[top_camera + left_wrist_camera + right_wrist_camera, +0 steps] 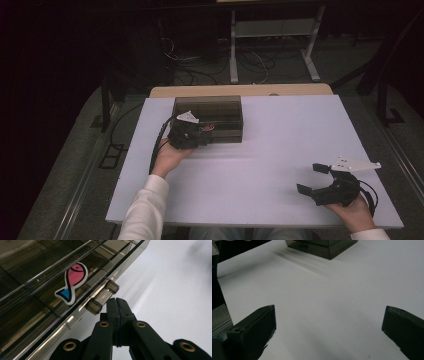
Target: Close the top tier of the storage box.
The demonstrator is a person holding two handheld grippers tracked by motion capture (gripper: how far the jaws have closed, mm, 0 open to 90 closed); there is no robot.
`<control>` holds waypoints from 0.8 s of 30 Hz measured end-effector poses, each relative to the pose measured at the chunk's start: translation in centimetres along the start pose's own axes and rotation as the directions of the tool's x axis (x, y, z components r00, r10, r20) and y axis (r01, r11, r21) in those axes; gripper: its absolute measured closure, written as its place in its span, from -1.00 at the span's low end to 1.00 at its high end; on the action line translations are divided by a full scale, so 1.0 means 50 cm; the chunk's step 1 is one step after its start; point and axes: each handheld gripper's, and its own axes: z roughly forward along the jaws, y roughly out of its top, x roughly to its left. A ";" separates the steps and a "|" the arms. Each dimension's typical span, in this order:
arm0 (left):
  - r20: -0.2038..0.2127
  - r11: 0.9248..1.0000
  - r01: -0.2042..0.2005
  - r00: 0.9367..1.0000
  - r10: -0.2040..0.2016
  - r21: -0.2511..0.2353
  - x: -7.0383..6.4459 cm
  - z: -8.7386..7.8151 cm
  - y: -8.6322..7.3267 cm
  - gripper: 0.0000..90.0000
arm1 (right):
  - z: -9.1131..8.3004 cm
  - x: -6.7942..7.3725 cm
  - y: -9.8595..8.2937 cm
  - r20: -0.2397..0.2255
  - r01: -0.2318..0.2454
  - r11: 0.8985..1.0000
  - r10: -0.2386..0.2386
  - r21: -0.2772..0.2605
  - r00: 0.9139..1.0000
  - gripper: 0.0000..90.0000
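High view, one smoked drawer box (215, 112), left hand-held gripper (192, 134) closed, right hand-held gripper (312, 179) open.

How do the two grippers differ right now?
The left gripper has its jaws pressed together; the right gripper has its jaws spread wide. The left is up against the smoky box's handle; the right sits apart over bare table near the front edge. Both are black and hand-held.
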 end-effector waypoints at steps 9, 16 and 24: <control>-0.009 1.000 -0.001 1.000 0.001 -0.002 0.002 0.002 0.013 0.98 | 0.000 0.000 0.000 0.000 -0.001 1.000 0.001 0.001 1.000 -1.00; -0.018 1.000 0.008 1.000 -0.008 0.000 0.009 0.005 0.019 0.98 | 0.000 0.000 0.000 0.000 0.001 1.000 -0.001 0.001 1.000 -1.00; -0.025 1.000 0.025 0.999 -0.025 0.007 0.017 0.011 0.016 0.98 | 0.000 -0.001 0.000 0.000 -0.001 1.000 0.001 0.001 1.000 -1.00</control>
